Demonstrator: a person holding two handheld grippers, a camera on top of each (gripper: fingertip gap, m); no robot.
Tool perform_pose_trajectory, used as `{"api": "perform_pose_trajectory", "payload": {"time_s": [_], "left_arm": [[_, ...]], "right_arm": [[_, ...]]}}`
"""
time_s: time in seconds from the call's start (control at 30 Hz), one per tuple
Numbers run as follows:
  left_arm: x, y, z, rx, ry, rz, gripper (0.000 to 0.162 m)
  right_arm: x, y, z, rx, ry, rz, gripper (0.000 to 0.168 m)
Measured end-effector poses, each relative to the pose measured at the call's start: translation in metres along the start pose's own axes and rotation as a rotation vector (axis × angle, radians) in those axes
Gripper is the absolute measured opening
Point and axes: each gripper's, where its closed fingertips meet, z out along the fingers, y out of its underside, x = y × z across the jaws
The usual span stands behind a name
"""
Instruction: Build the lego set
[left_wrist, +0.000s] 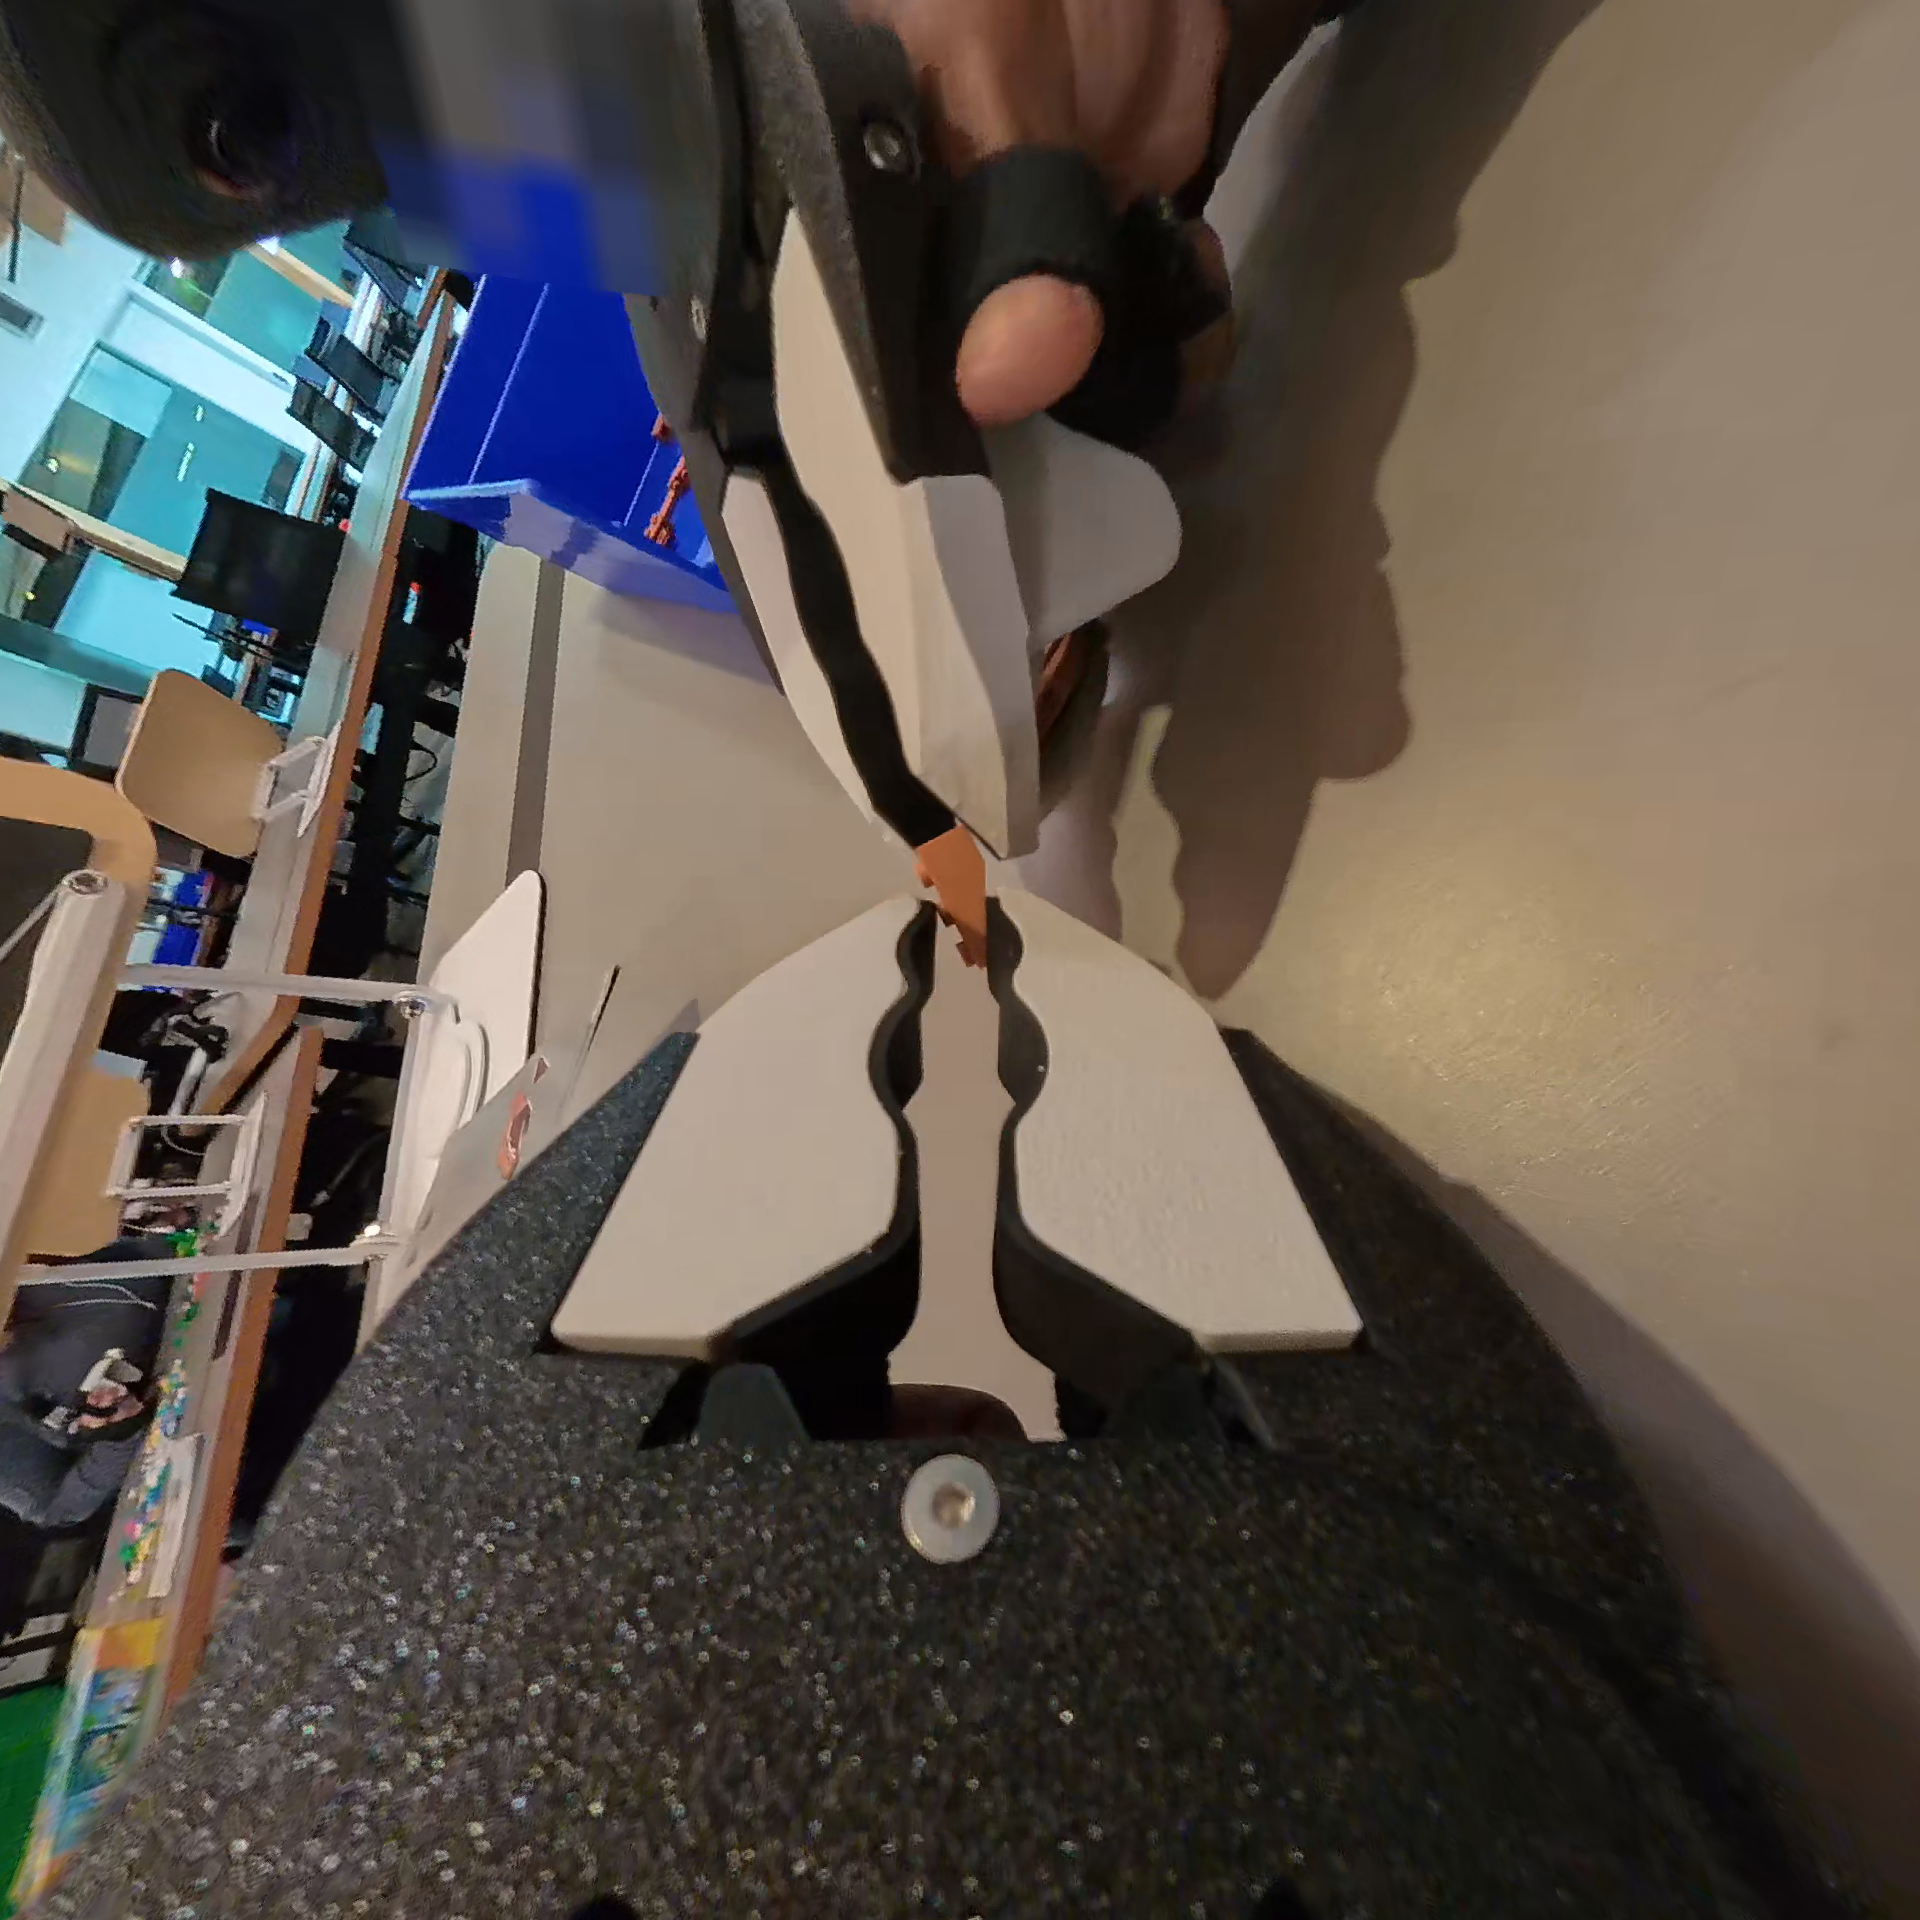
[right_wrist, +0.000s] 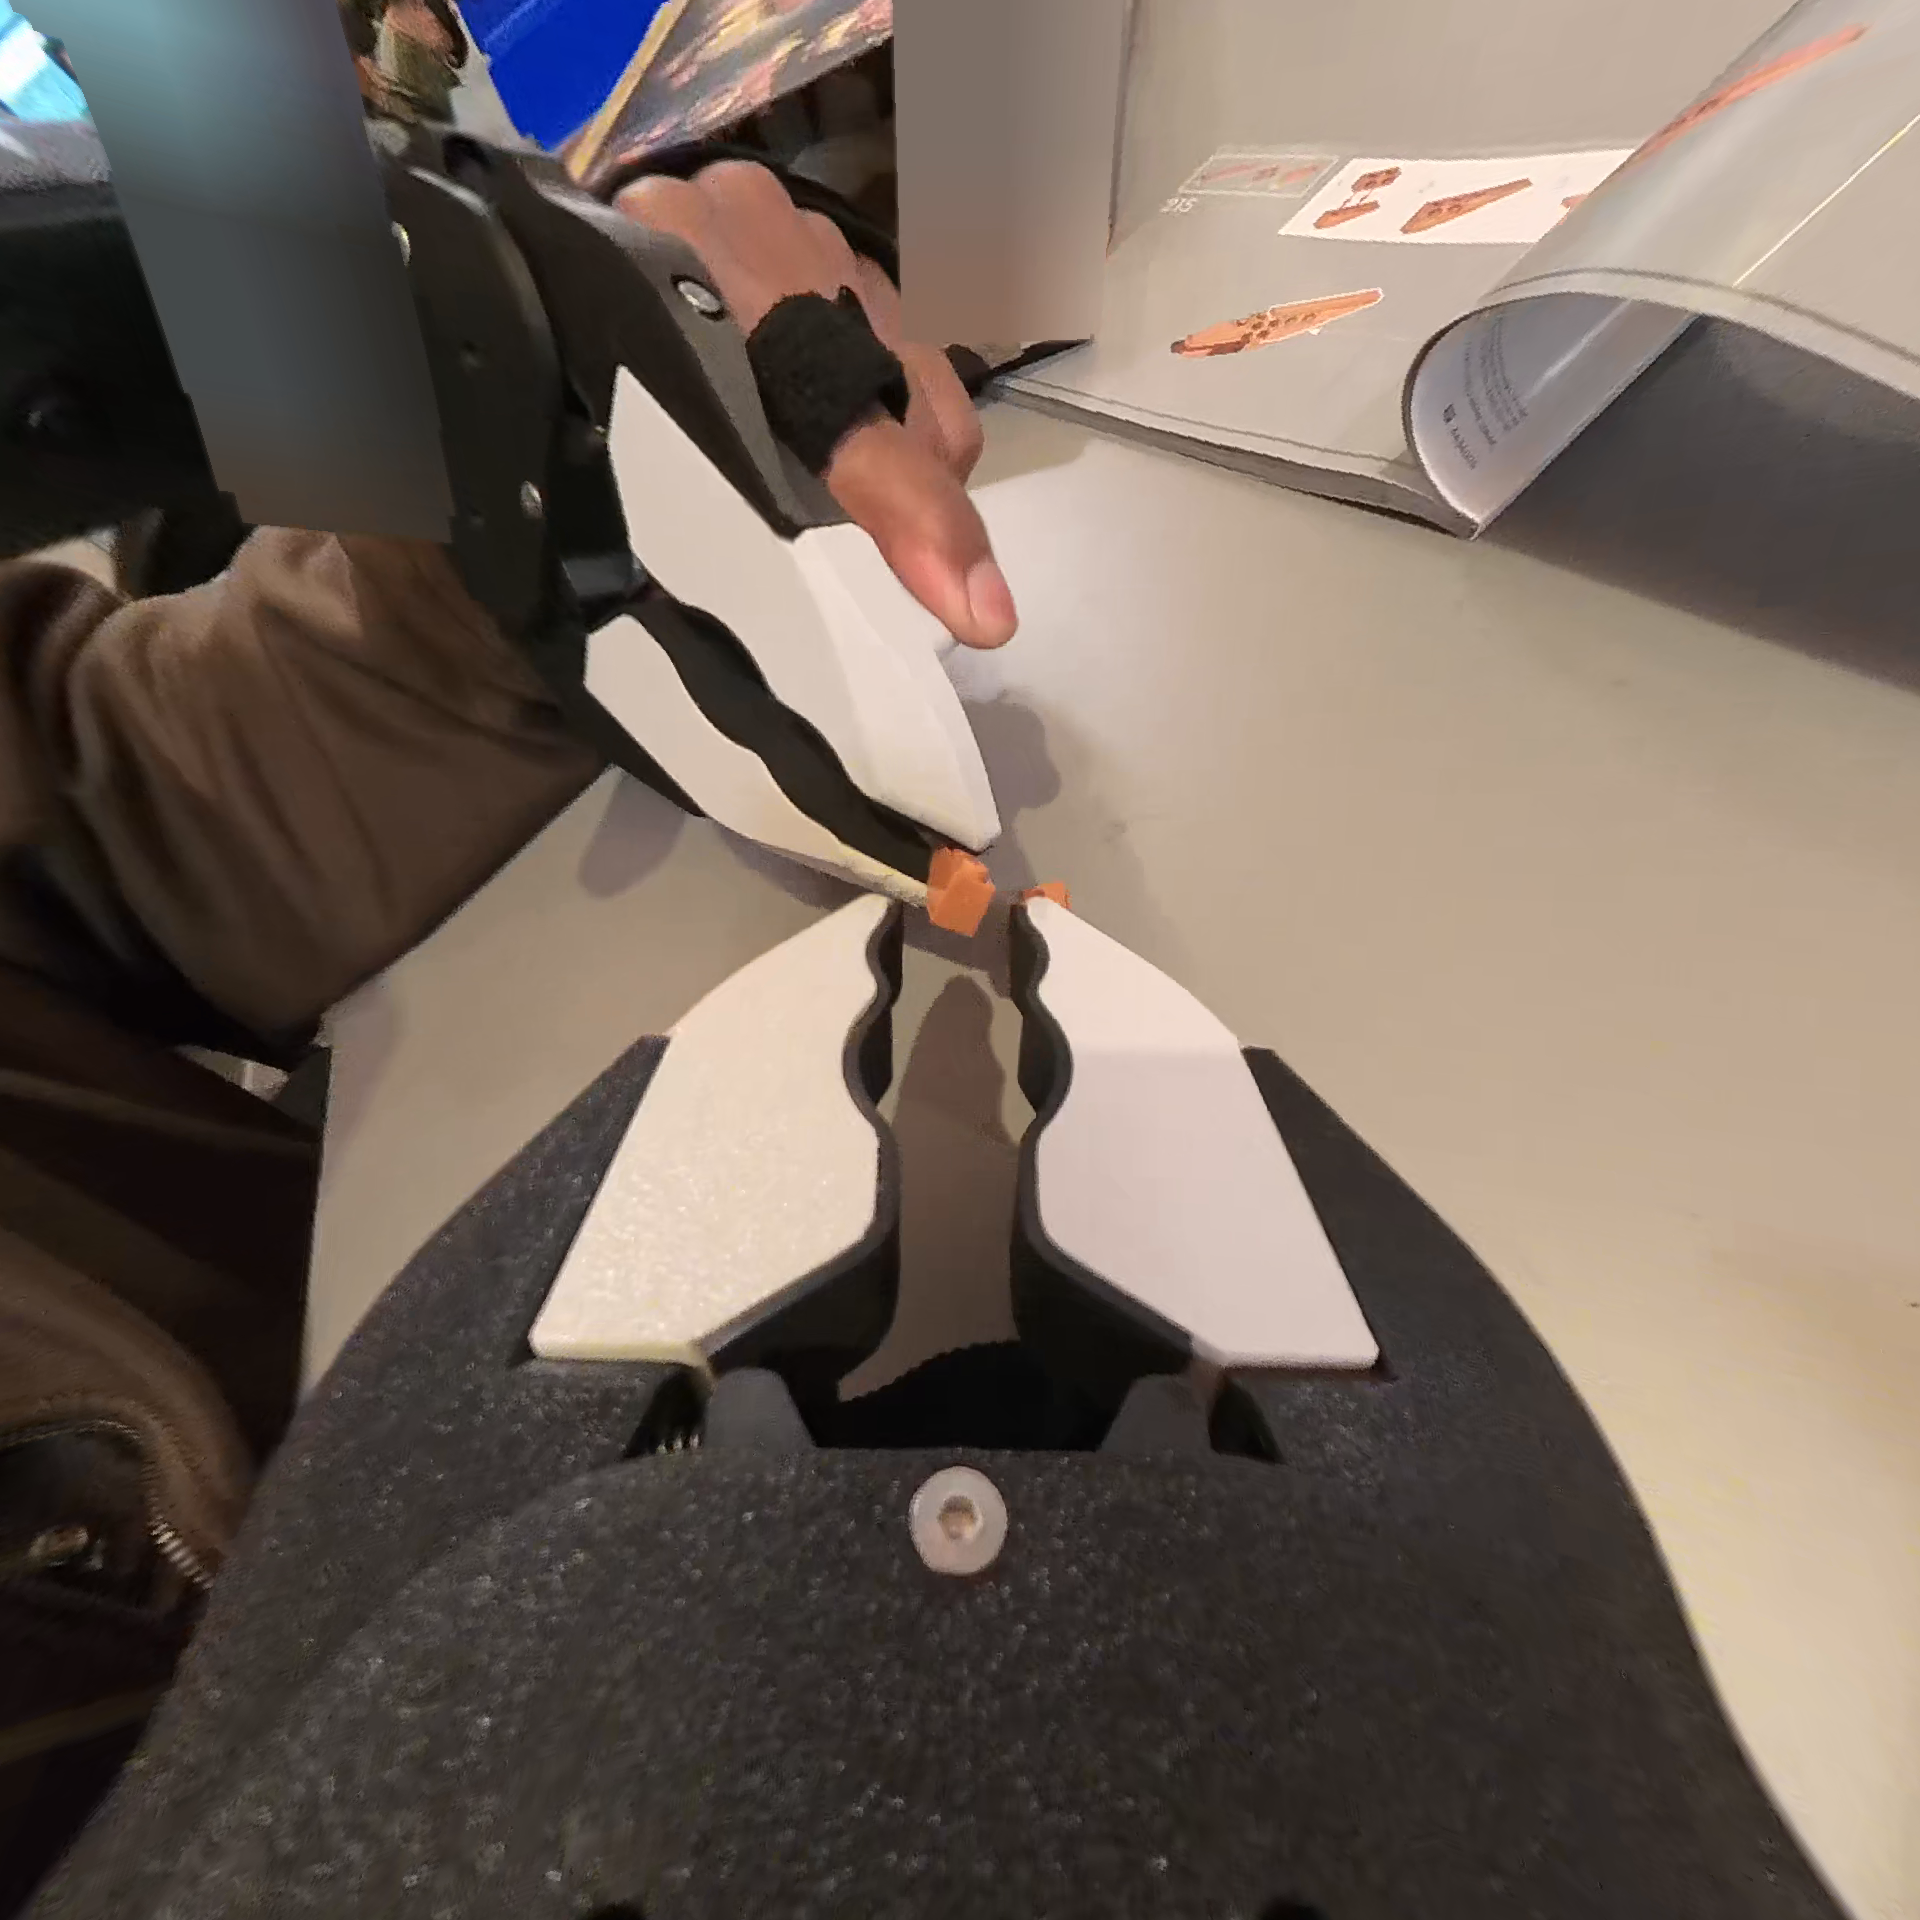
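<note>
Pale grey table (right_wrist: 1351, 831) carries an open instruction booklet (right_wrist: 1455, 312) at the far right, with a blue bin (left_wrist: 540, 416) beyond. Above it the two tools meet tip to tip: the left hand-held gripper (left_wrist: 954, 914) pinches a small orange lego piece (left_wrist: 961, 883). The right hand-held gripper (right_wrist: 961, 914) has its fingers slightly parted around another orange brick (right_wrist: 1047, 894); whether it grips, I cannot tell.

Matt plastic tool fingers (right_wrist: 748, 1143), glossy paper booklet (right_wrist: 1351, 343)
</note>
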Motion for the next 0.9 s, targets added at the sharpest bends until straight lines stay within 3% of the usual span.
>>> {"api": "perform_pose_trajectory", "payload": {"time_s": [0.23, 0.43, 0.6, 0.9], "left_arm": [[-0.001, 0.0, 0.003, -0.015, -0.016, 0.014, 0.01], [-0.02, 0.003, -0.007, 0.124, -0.008, -0.392, 0.019], [-0.028, -0.011, -0.023, 0.345, 0.081, -0.755, 0.018], [-0.021, -0.03, -0.038, 0.496, 0.103, -0.881, 0.018]], "right_arm": [[0.002, -0.003, 0.001, 0.034, 0.005, 0.0, 0.01], [0.003, -0.02, -0.007, 0.138, 0.056, -0.13, 0.009], [-0.008, -0.034, -0.016, 0.253, 0.014, -0.221, 0.008], [-0.029, -0.037, -0.018, 0.319, -0.065, -0.311, 0.008]]}}
